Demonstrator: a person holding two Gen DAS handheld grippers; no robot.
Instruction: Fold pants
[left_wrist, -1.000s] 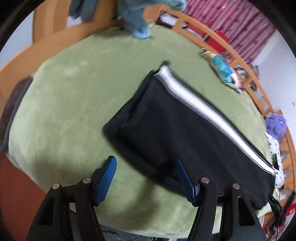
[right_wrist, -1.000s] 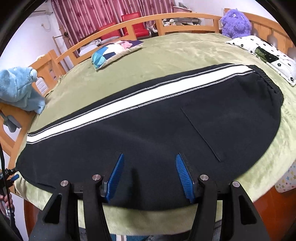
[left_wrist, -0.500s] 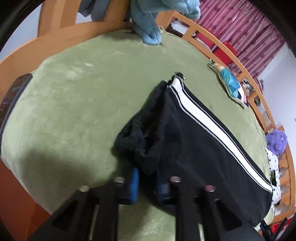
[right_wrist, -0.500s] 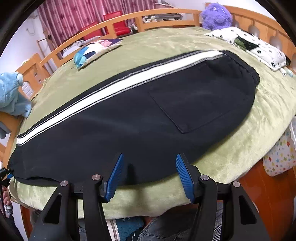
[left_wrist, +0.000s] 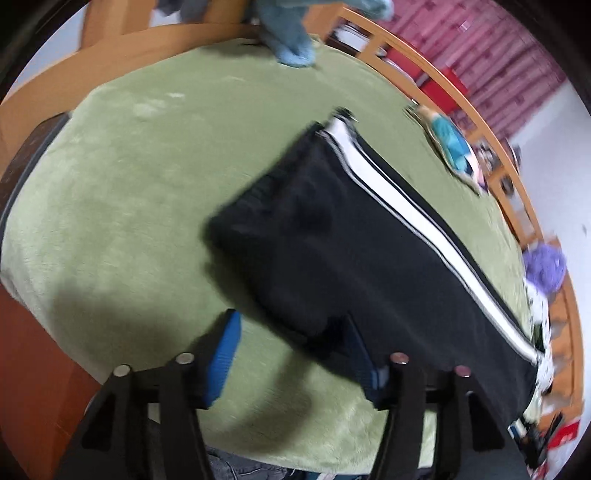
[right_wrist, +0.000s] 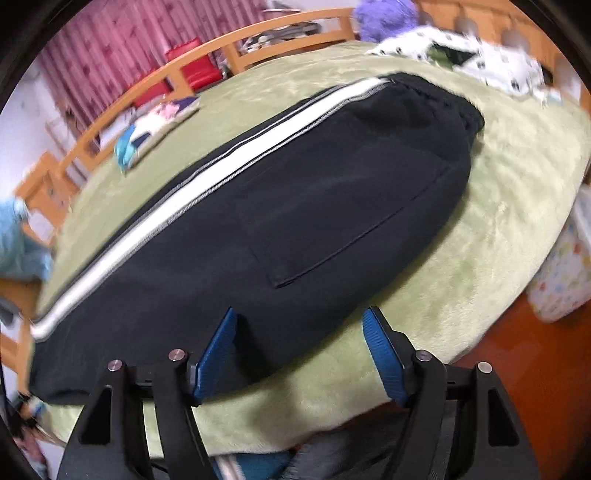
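My left claw (left_wrist: 295, 363) has just been opening — its blue pads stand apart over the near edge of the bed (left_wrist: 122, 206), and the leg-end corner of the pants (left_wrist: 332, 254) lies just inside the right-hand pad, not pinched as far as I can tell through the blur. My right claw (right_wrist: 303, 350) has also just been opening; its pads are spread wide with the near hem of the pants running between them, untouched.

The pants lie flat along the green bed, already doubled leg on leg, white stripe (right_wrist: 207, 195) on the far side; from the right claw the waistband sits toward 1 o'clock and the leg ends trail off toward 9 o'clock.

My worries from here: the left claw may catch only the top layer at that corner, so the lower leg stays behind and the fold skews — and both views are smeared, so I could misjudge the hem and pinch the plush bed cover instead
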